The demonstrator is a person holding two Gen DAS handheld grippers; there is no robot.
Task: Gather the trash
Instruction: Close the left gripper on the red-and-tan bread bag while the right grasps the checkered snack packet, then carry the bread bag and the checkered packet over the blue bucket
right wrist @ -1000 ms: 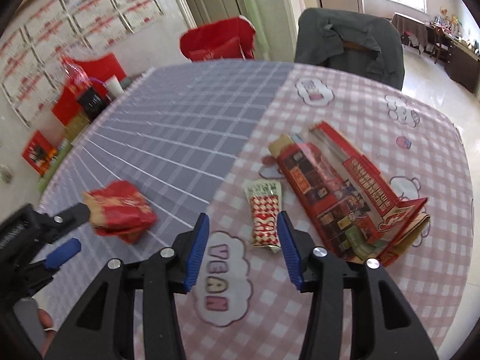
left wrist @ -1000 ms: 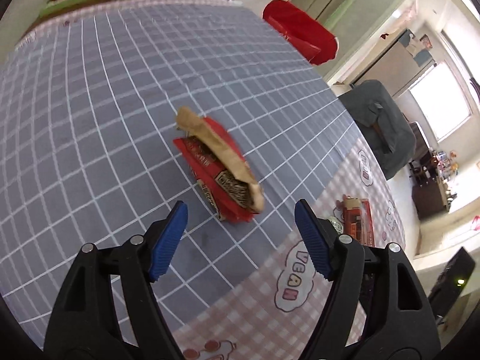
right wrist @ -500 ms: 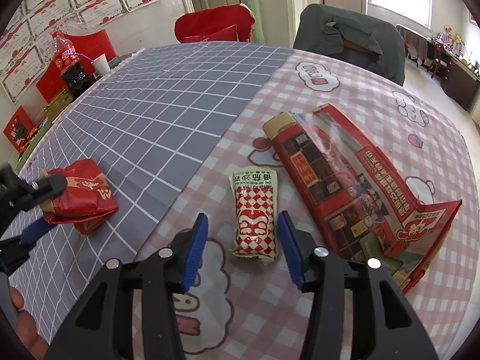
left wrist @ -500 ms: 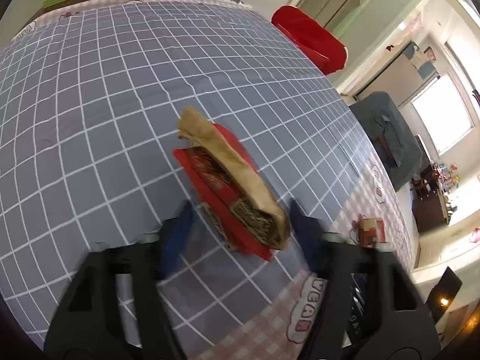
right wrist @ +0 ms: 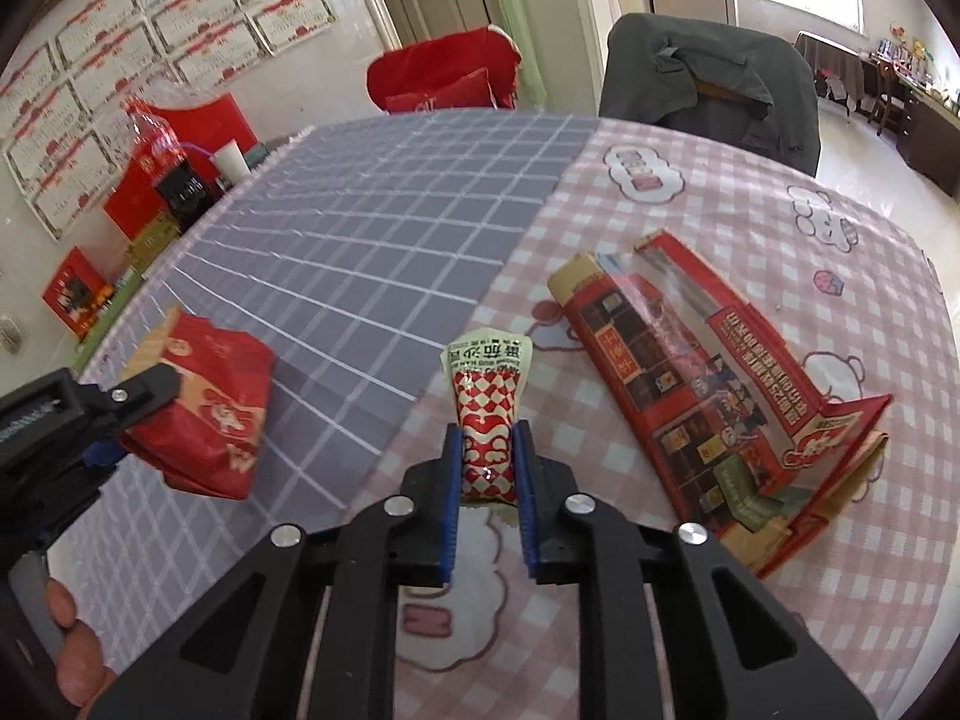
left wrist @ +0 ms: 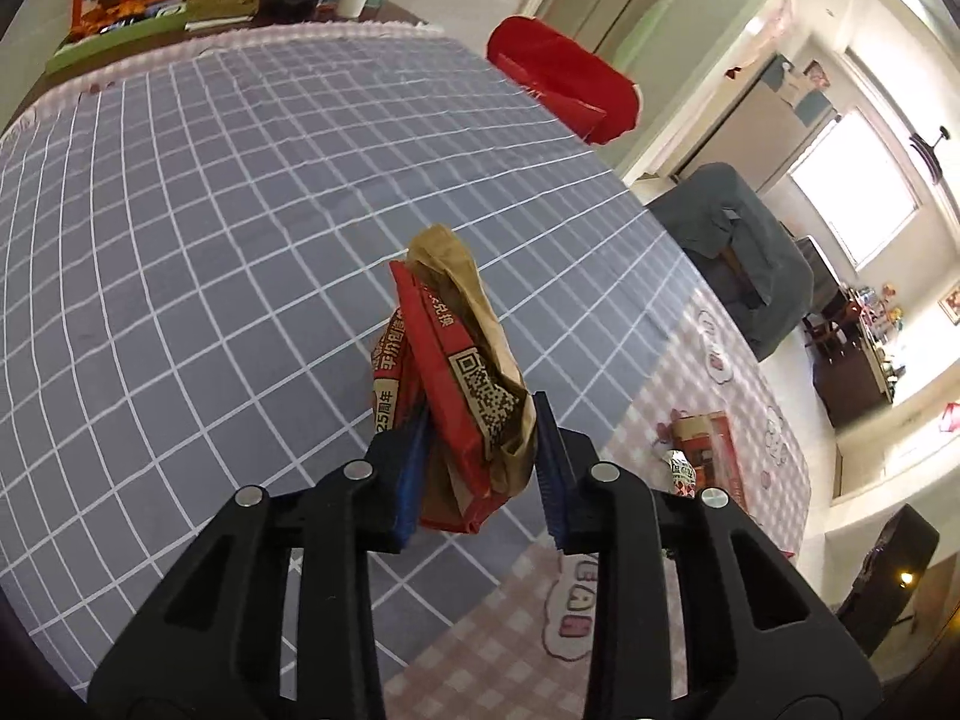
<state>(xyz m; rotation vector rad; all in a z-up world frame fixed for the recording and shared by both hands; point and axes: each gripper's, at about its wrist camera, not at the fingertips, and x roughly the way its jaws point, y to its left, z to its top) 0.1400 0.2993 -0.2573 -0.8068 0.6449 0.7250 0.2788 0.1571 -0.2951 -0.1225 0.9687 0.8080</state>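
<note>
My left gripper [left wrist: 480, 468] is shut on a crumpled red and brown paper bag [left wrist: 462, 372] and holds it above the grey checked tablecloth. The bag also shows in the right wrist view [right wrist: 204, 414], with the left gripper [right wrist: 114, 420] clamped on it. My right gripper [right wrist: 487, 498] is shut on a small red and white checked sauce packet [right wrist: 487, 414] over the pink part of the cloth. The packet also shows far off in the left wrist view [left wrist: 681, 471].
A large red paper bag [right wrist: 714, 396] lies flat on the pink cloth right of the packet. Boxes, a cup [right wrist: 231, 159] and a bottle [right wrist: 153, 141] stand at the table's far edge. A grey-covered chair [right wrist: 714, 78] and a red-covered chair [right wrist: 444, 78] stand behind the table.
My left gripper moved forward, closed on the crumpled bag and lifted it. My right gripper moved onto the sauce packet and closed on it.
</note>
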